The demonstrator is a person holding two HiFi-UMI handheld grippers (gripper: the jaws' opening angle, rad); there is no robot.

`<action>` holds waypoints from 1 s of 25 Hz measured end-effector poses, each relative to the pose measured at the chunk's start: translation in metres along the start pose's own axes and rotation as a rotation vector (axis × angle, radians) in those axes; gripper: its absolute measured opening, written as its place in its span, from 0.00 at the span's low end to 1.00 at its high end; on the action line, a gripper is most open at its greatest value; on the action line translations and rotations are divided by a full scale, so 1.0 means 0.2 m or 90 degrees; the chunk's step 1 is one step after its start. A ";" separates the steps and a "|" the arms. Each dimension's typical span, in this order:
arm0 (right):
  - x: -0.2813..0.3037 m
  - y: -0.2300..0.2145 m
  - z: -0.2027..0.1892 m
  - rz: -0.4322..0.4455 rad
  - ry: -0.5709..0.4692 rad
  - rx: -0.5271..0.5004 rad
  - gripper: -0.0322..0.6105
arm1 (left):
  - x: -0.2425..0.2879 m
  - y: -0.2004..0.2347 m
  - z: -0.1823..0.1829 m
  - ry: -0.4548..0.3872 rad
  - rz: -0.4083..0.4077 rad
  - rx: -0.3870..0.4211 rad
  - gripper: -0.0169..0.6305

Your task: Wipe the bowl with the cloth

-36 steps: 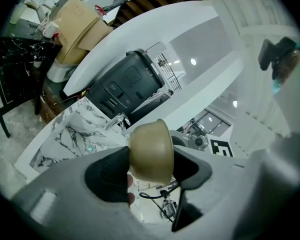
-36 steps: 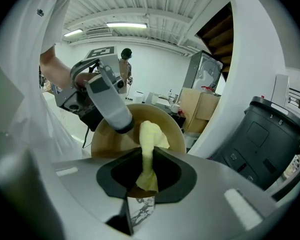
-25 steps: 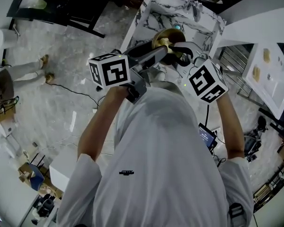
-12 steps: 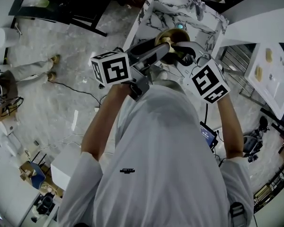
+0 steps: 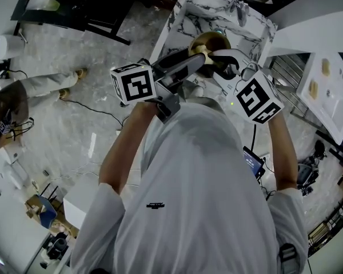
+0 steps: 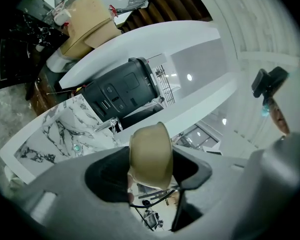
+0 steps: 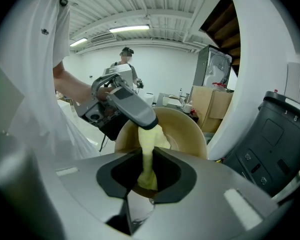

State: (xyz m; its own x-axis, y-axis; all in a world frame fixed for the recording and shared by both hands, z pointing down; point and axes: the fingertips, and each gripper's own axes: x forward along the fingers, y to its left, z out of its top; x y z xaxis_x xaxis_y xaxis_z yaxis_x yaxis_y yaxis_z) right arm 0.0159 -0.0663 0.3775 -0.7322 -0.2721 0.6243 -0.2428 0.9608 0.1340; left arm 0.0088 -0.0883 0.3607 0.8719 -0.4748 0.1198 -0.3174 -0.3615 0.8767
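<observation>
I hold a tan bowl [image 5: 210, 43] up in the air over the marble counter. My left gripper [image 5: 199, 55] is shut on its rim; in the left gripper view the bowl [image 6: 151, 153] stands edge-on between the jaws of that gripper [image 6: 151, 170]. My right gripper [image 5: 222, 60] is shut on a pale yellow cloth. In the right gripper view the cloth [image 7: 147, 156] runs from this gripper [image 7: 147, 178] into the bowl [image 7: 186, 130] and presses on its inner wall. One of the left gripper's fingers [image 7: 134, 106] clamps the rim above the cloth.
Below the bowl lies a marble counter [image 5: 190, 17] with a faucet [image 6: 111, 125]. A black appliance [image 6: 121, 90] sits by a white curved ledge, with cardboard boxes [image 6: 88, 20] behind. A person [image 5: 28, 90] stands on the floor at left; cables trail there.
The bowl and both grippers stay almost in place; the right gripper's marker cube has drifted slightly right. The person on the floor at left has stepped to the right.
</observation>
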 end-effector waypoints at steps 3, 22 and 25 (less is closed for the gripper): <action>0.01 -0.03 -0.02 -0.024 0.041 -0.027 0.16 | 0.01 0.01 0.00 -0.012 0.001 -0.019 0.40; -0.03 -0.20 0.03 -0.154 0.064 -0.074 0.15 | 0.05 0.00 0.03 -0.005 0.024 0.006 0.39; -0.06 -0.23 0.00 -0.178 0.093 -0.070 0.15 | 0.04 0.00 0.04 -0.014 0.039 0.017 0.39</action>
State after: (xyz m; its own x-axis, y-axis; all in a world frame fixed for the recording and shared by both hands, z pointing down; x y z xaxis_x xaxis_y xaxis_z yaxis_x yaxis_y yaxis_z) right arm 0.0363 -0.1079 0.3628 -0.5464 -0.5230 0.6542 -0.3457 0.8523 0.3926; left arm 0.0127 -0.0985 0.3576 0.8426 -0.5135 0.1624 -0.3798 -0.3526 0.8552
